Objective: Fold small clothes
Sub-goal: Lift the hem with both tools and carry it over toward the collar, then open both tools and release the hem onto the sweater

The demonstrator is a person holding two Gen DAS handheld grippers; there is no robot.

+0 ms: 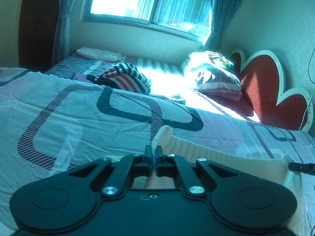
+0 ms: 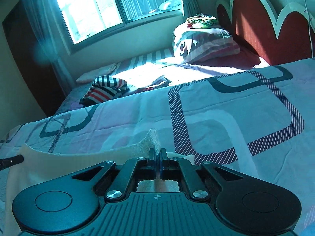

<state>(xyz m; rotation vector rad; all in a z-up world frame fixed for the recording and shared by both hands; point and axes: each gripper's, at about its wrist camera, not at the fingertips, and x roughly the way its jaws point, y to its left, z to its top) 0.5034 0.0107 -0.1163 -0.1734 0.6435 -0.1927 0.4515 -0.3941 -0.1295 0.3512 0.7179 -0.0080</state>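
A small cream ribbed knit garment (image 1: 206, 149) lies on the patterned bedspread (image 1: 78, 118), stretched between both grippers. My left gripper (image 1: 154, 152) is shut on its raised left corner. The right gripper's fingertip (image 1: 301, 168) shows at the garment's far right edge. In the right wrist view my right gripper (image 2: 157, 155) is shut on the garment's (image 2: 78, 161) other corner, which stands up between the jaws. The left gripper's tip (image 2: 11, 160) shows at the left edge.
A striped red, white and dark garment (image 1: 126, 78) lies in a heap further up the bed. Pillows (image 1: 214, 76) rest against a red heart-shaped headboard (image 1: 261, 82). A folded pink cloth (image 1: 98, 54) lies under the window.
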